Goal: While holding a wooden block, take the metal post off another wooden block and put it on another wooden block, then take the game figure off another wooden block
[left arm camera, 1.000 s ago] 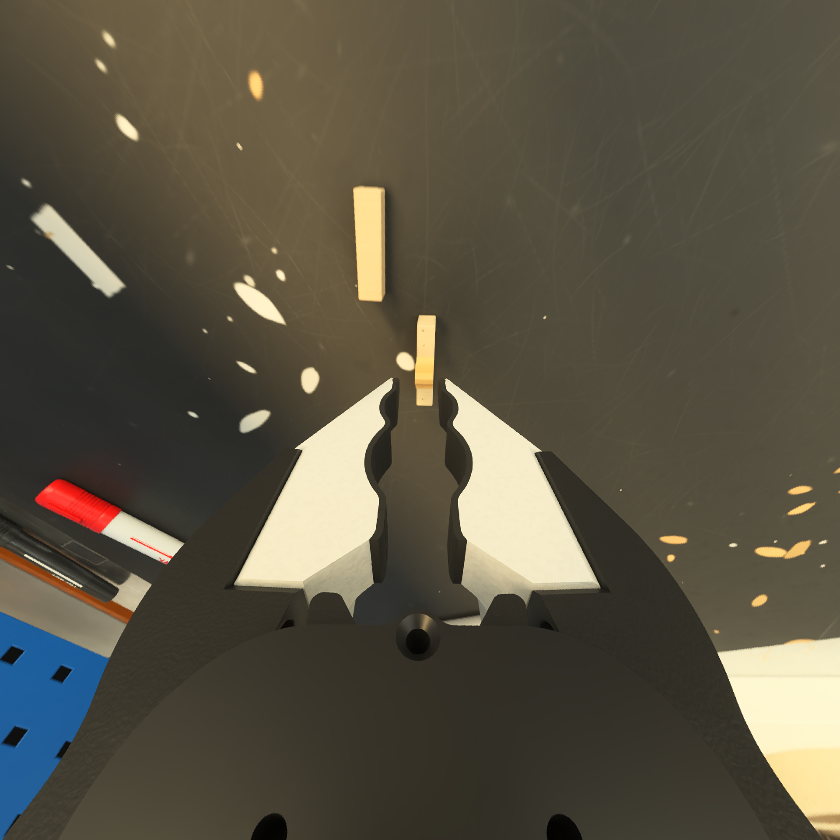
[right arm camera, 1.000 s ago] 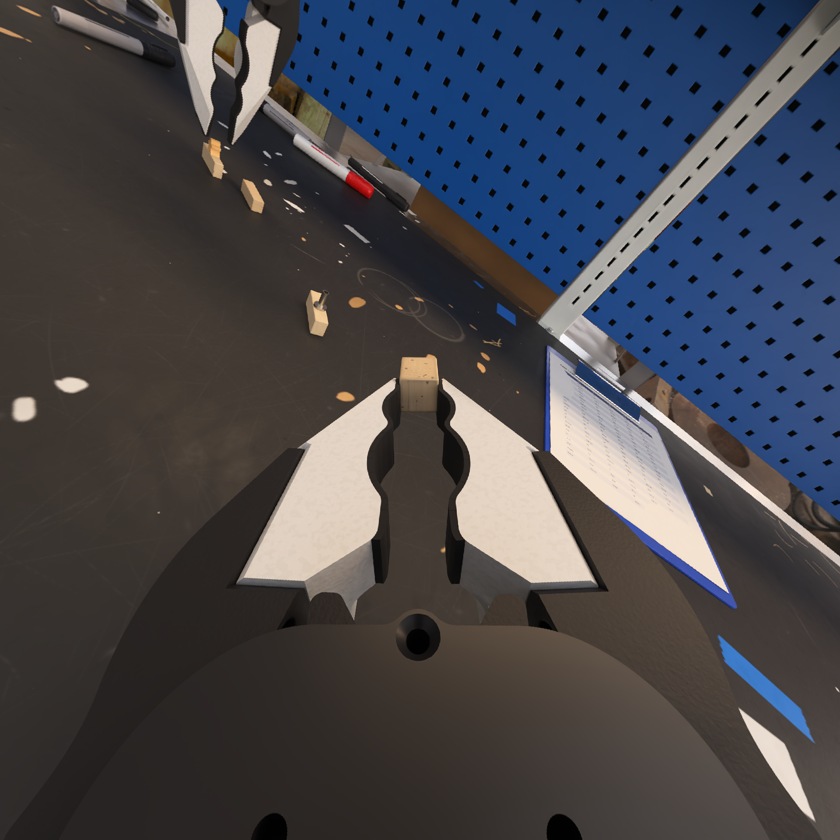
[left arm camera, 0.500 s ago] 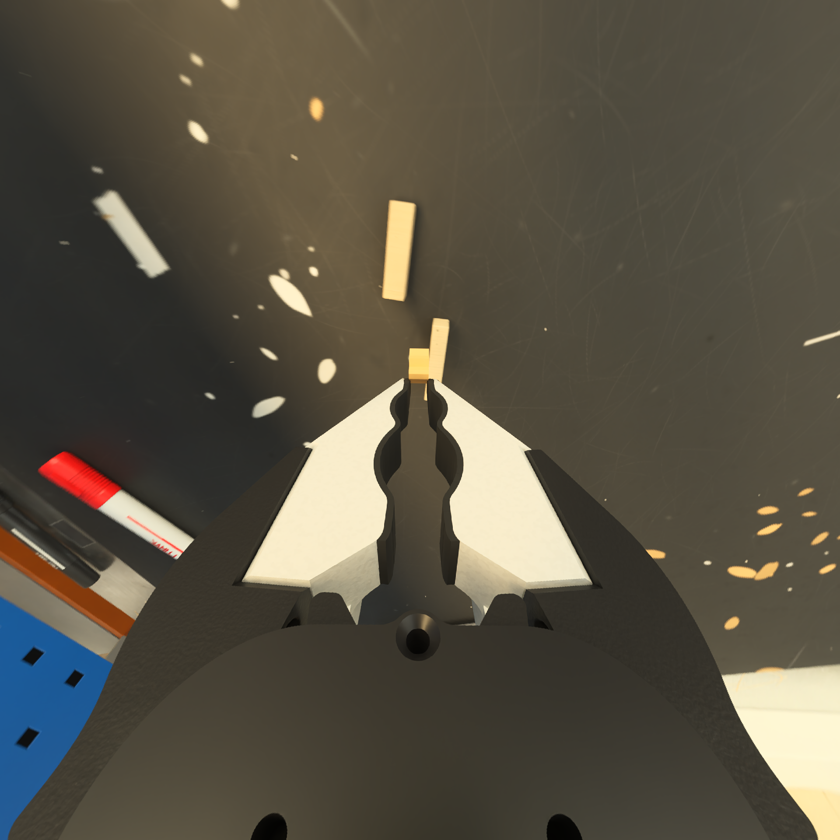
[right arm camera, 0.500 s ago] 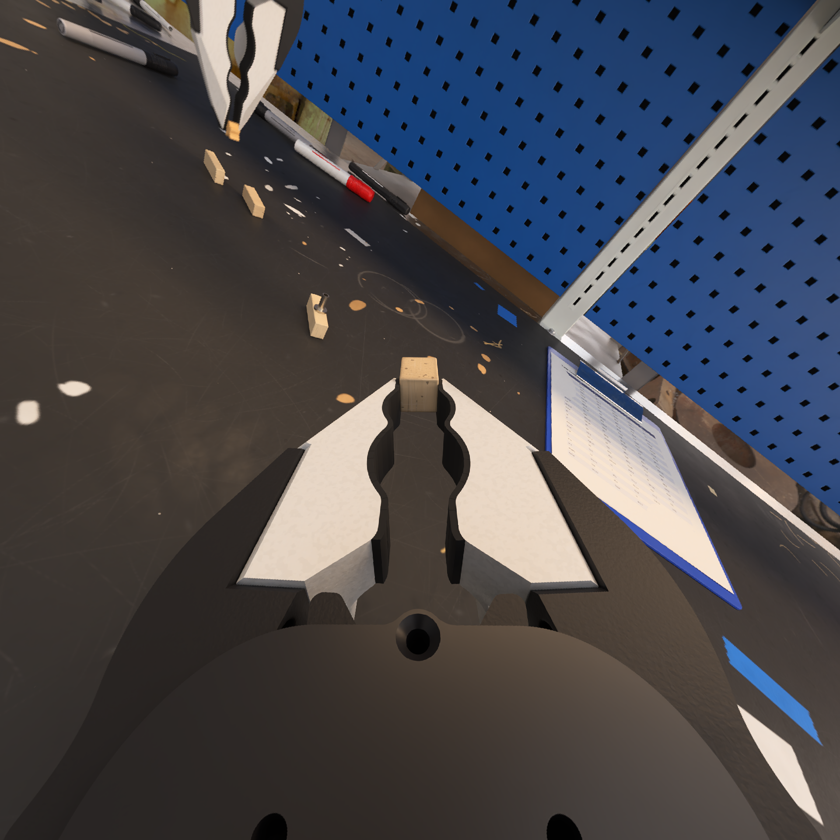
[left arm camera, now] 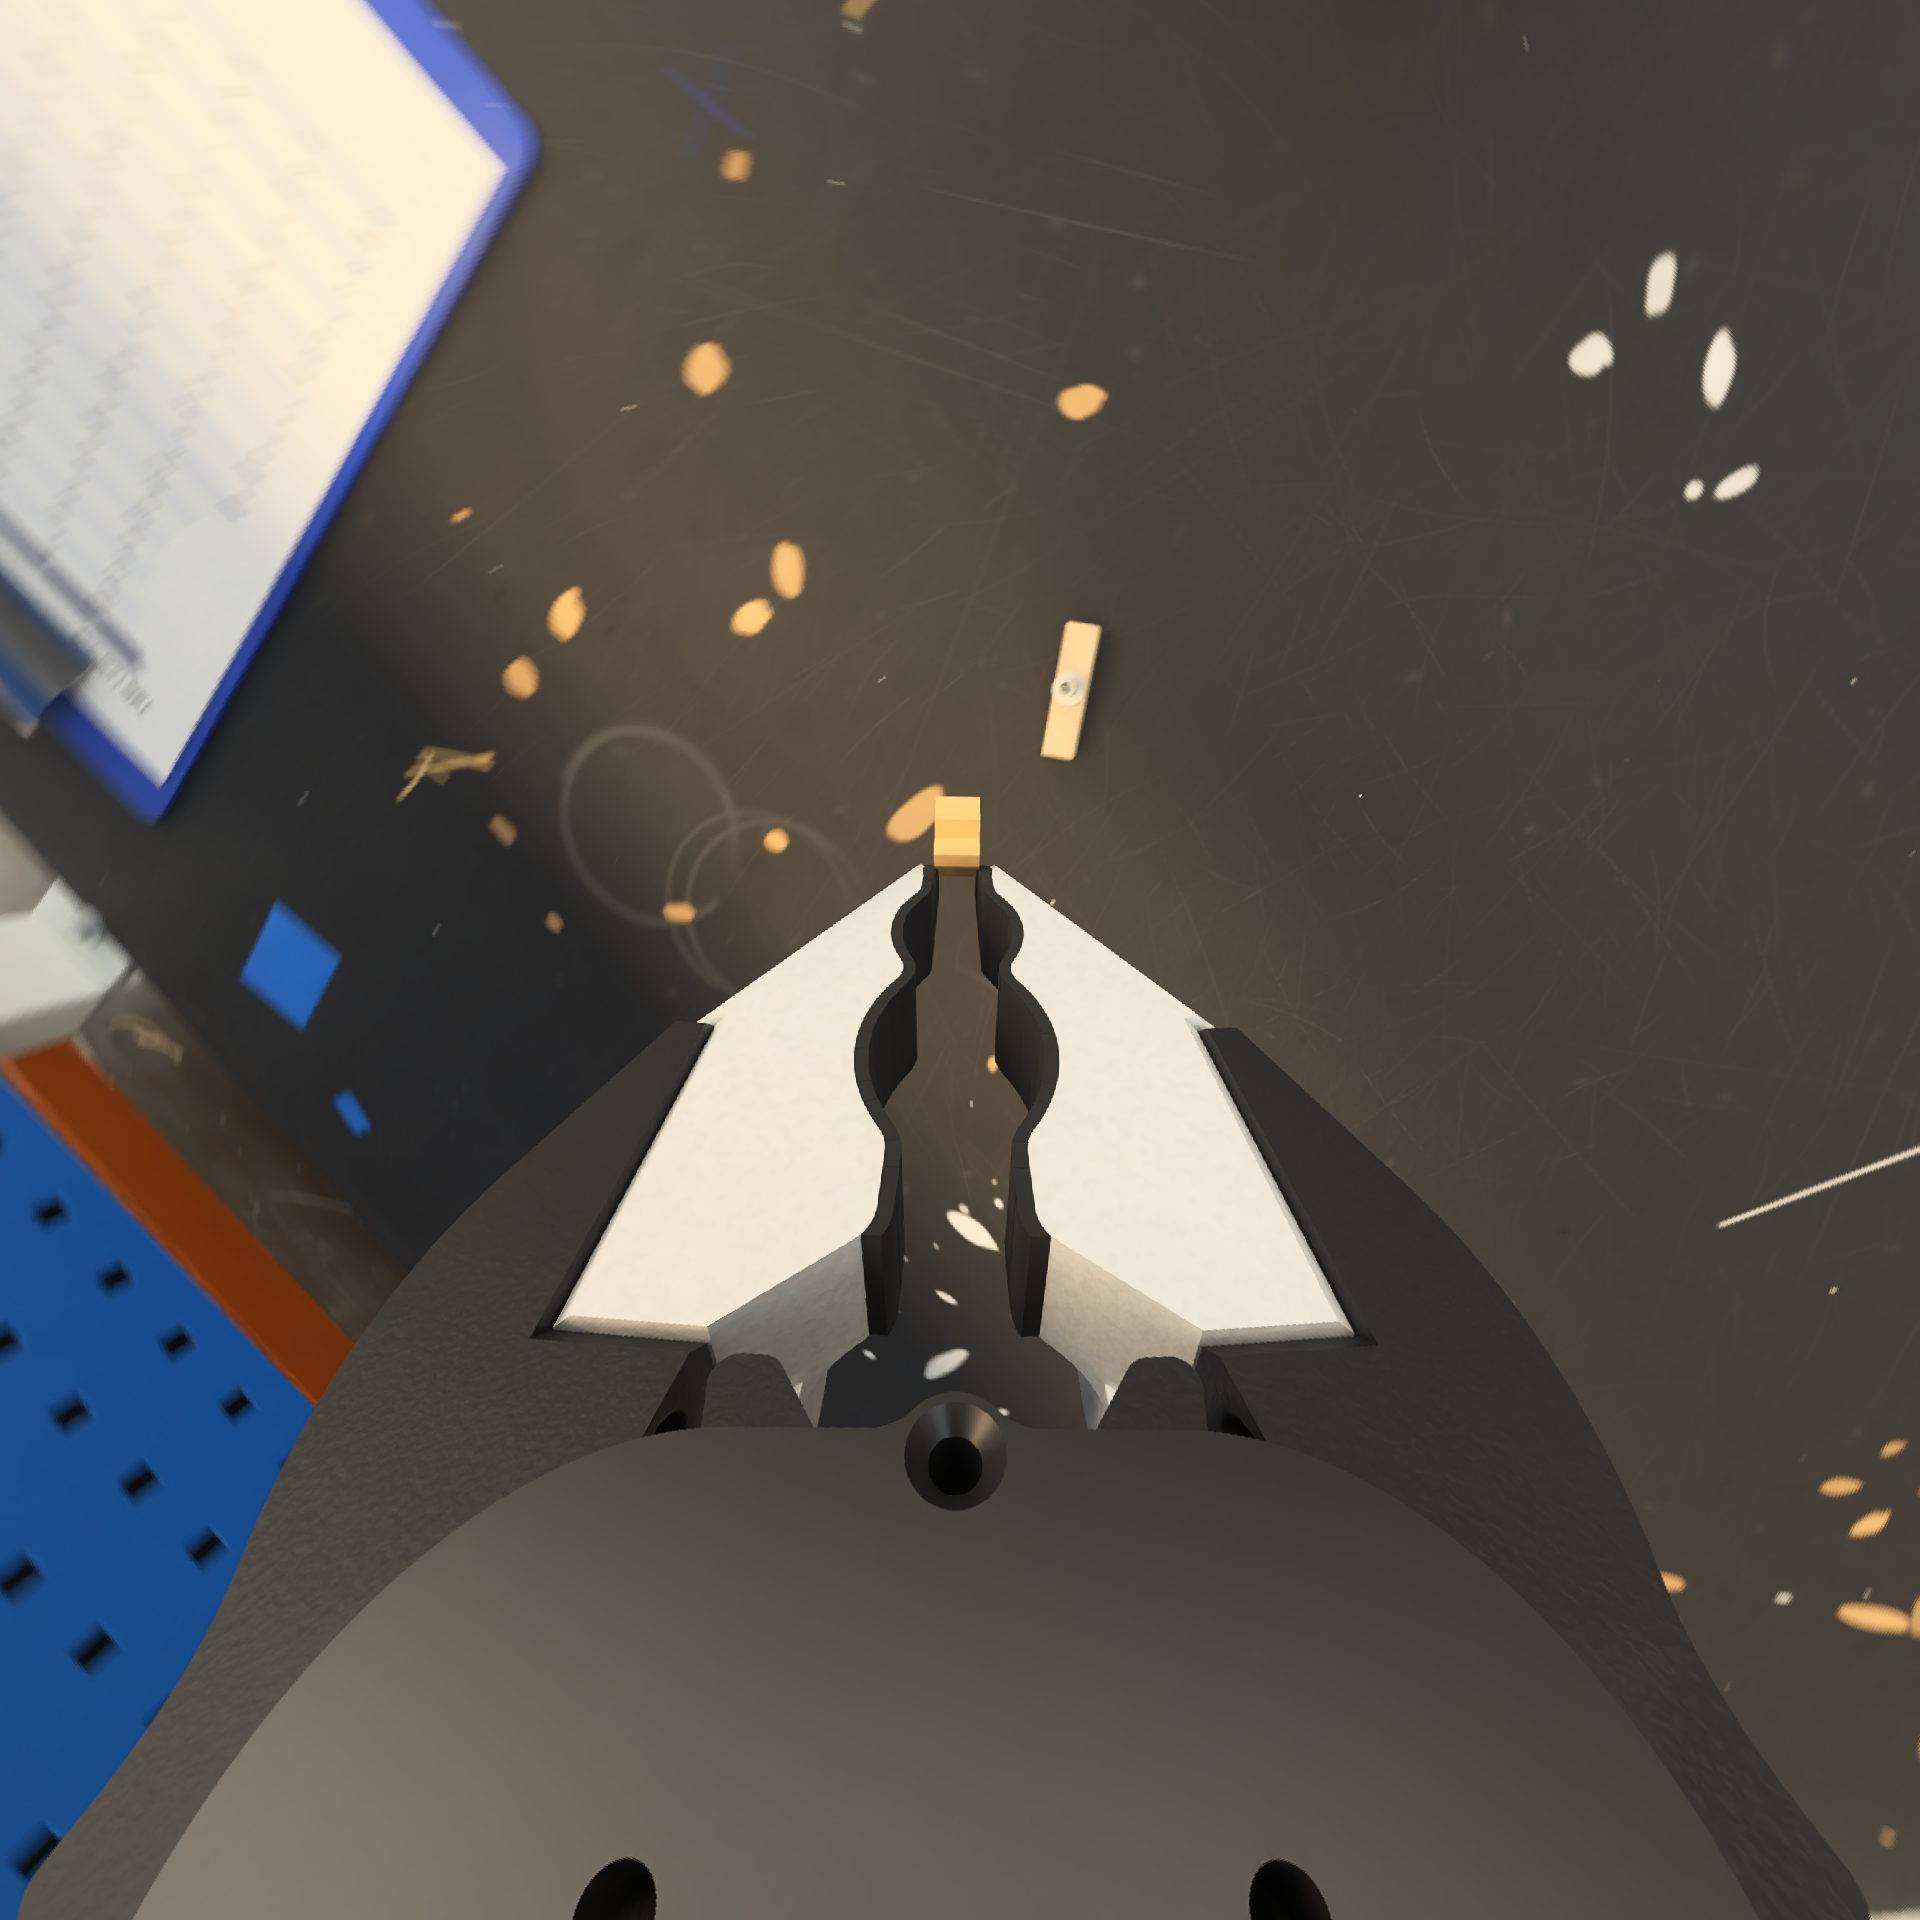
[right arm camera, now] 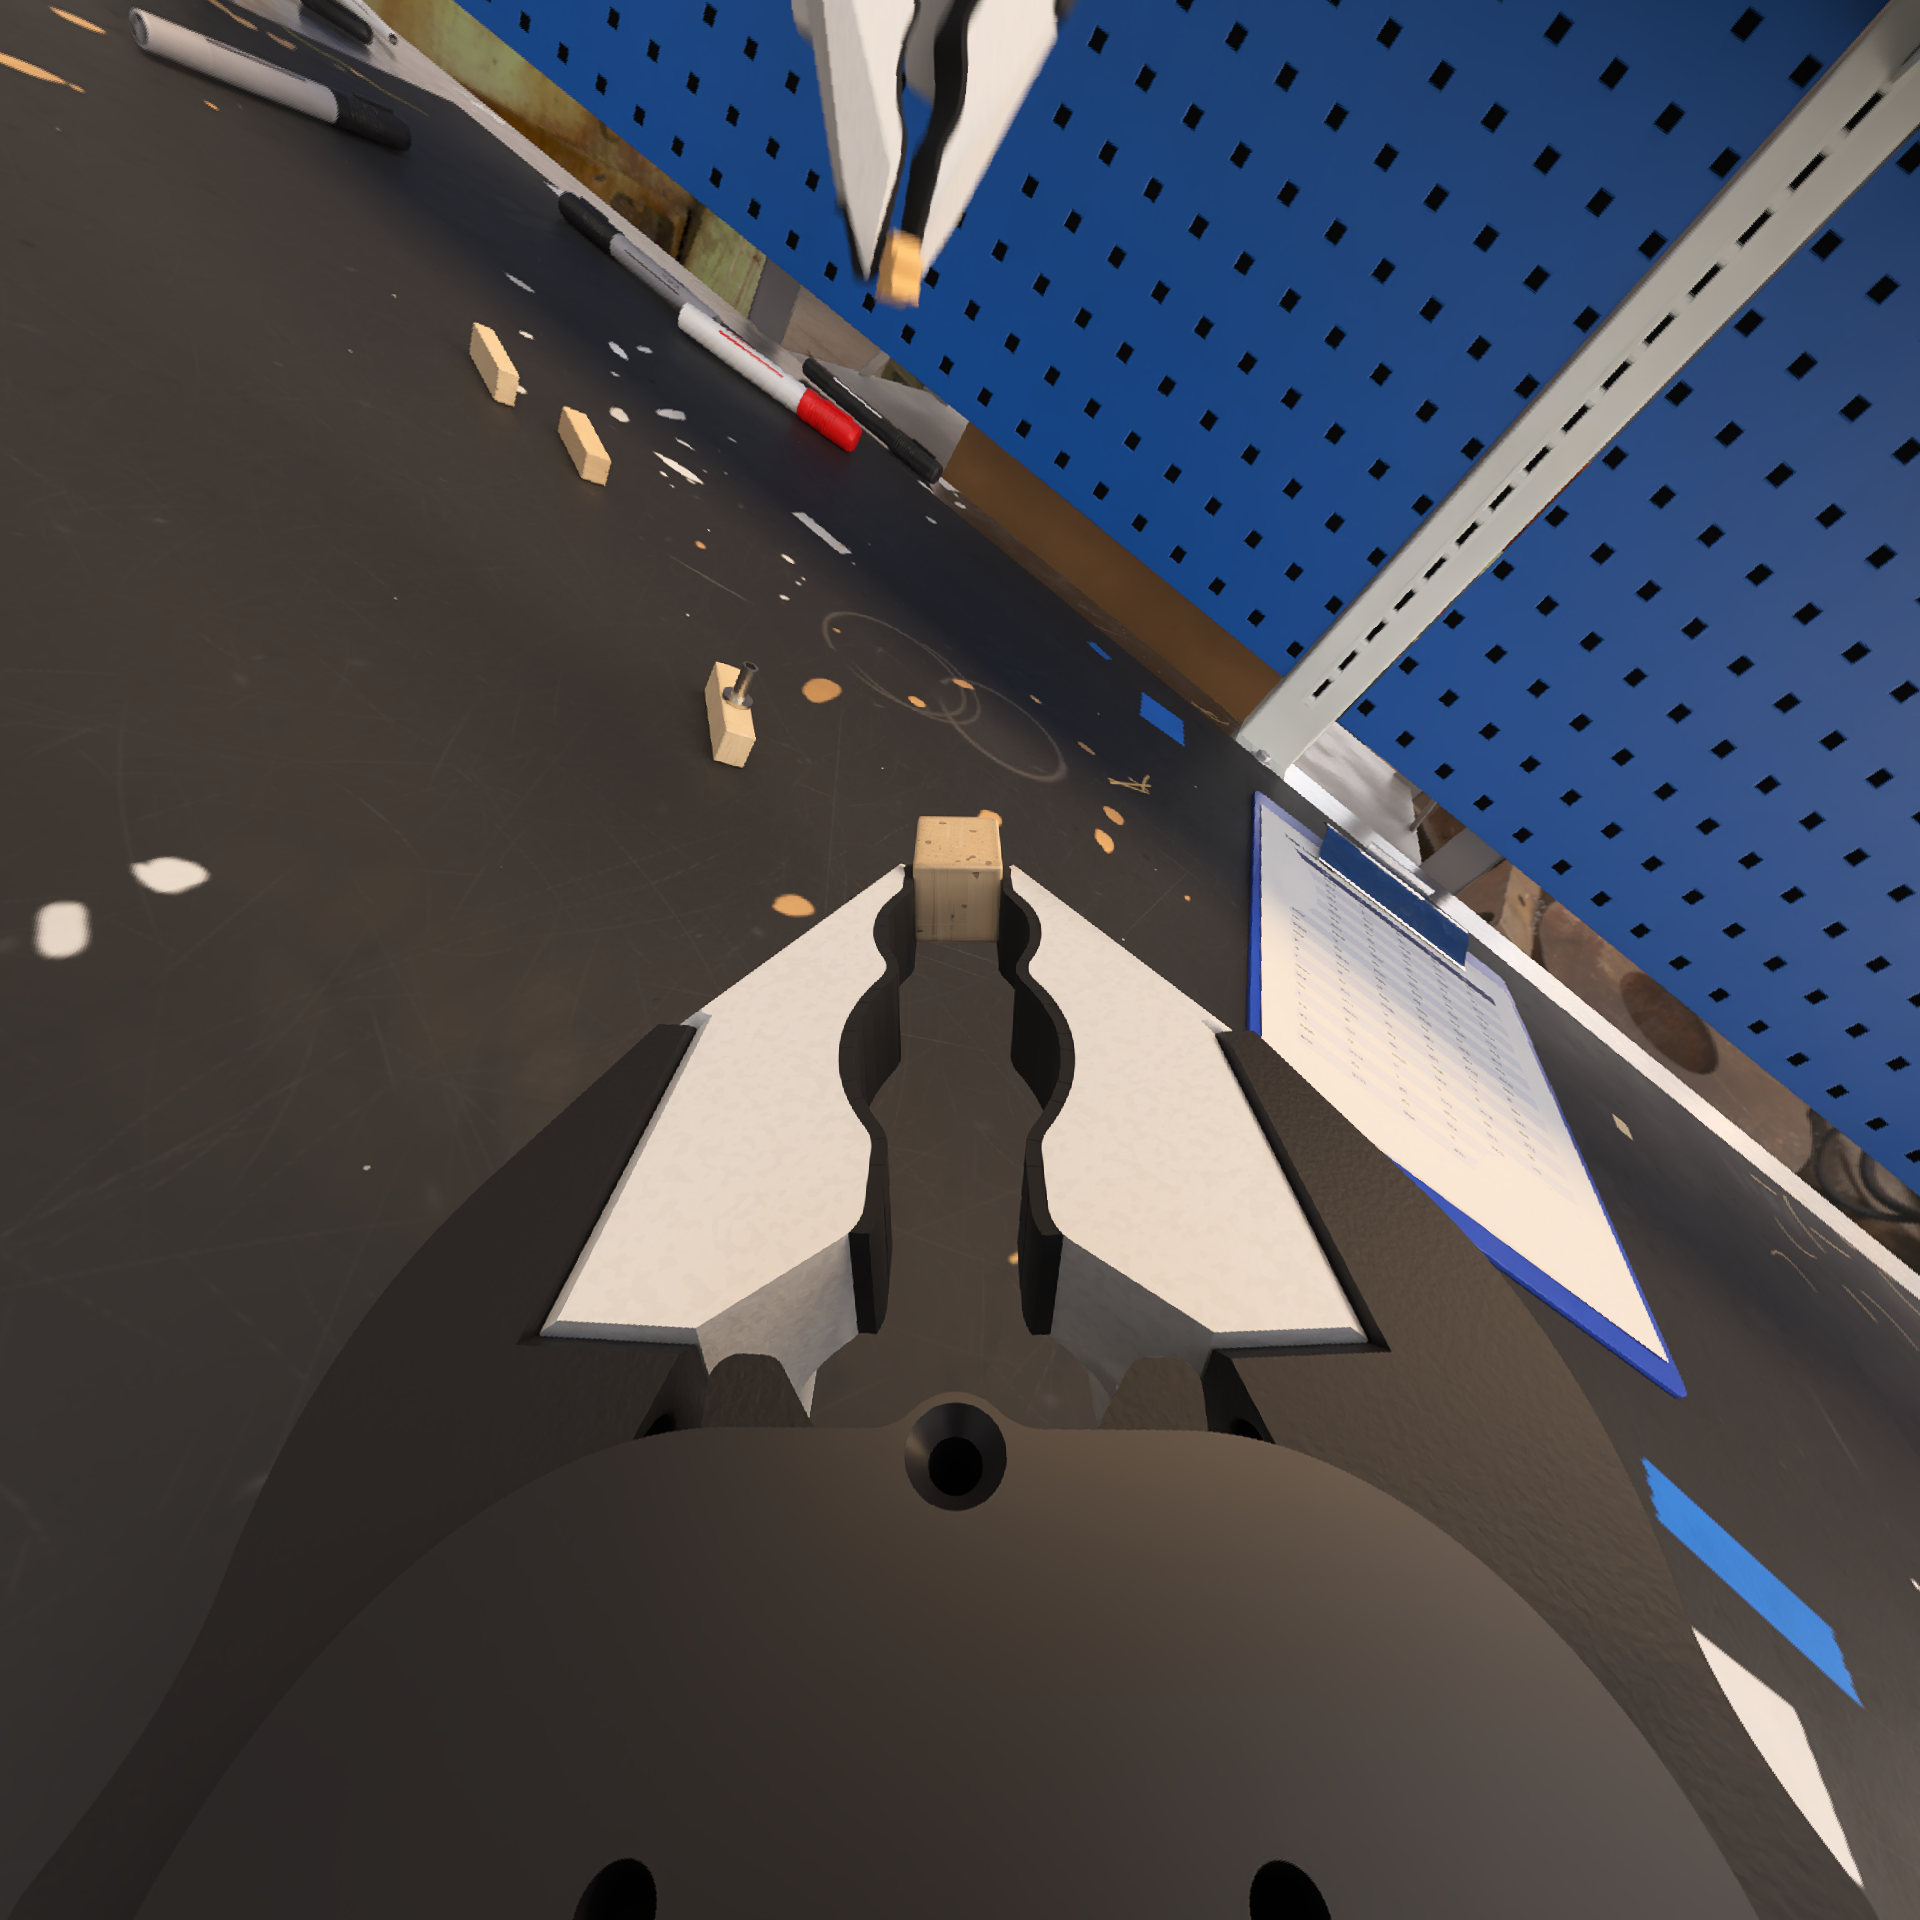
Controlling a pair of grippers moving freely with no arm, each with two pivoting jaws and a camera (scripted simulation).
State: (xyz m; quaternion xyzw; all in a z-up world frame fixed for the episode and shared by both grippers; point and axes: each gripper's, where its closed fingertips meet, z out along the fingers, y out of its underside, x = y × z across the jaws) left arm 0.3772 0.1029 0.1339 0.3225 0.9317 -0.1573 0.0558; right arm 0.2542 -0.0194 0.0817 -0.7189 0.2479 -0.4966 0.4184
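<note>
At centre frame we see the small orange-tan wooden game figure (left arm camera: 956, 831) pinched at the tips of the left gripper (left arm camera: 956, 873), lifted off the dark scratched tabletop (left arm camera: 1455, 727). Upper right of it lies the pale wooden block carrying the short metal post (left arm camera: 1070, 690). The right gripper (right arm camera: 956, 883) clamps a pale square-ended wooden block (right arm camera: 957, 879).

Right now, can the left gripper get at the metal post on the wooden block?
Probably not as it stands. The left gripper is high above the table and its fingers are already shut on the game figure. The way down to the metal post looks free, but the figure must go first.
</note>
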